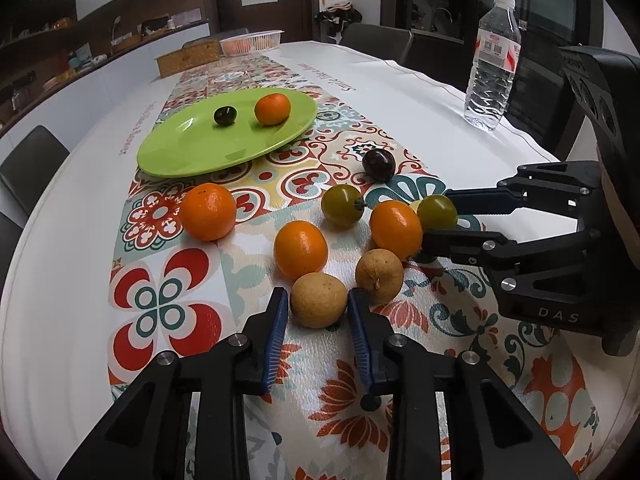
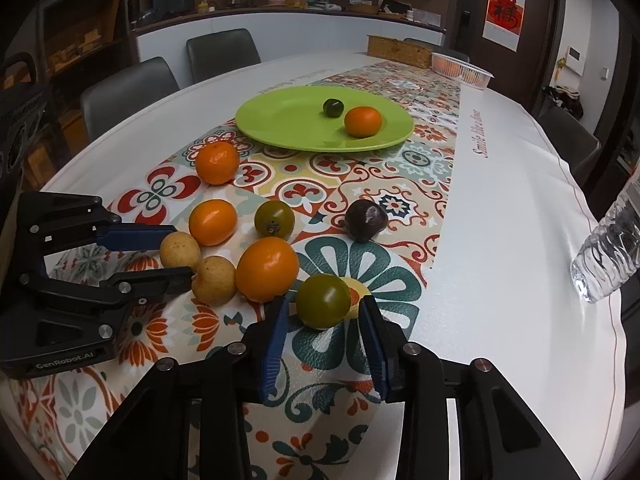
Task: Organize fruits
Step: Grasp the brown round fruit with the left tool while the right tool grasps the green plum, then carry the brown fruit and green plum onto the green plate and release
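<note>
A green plate holds an orange and a dark green tomato. Loose fruit lies on the patterned runner: three oranges, two tan longans, two green tomatoes, a dark plum. My left gripper is open, its jaws either side of a tan longan. My right gripper is open, its jaws either side of a green tomato.
A water bottle stands near the table's right edge. A wicker box and a clear plastic tray sit at the far end. Chairs surround the table.
</note>
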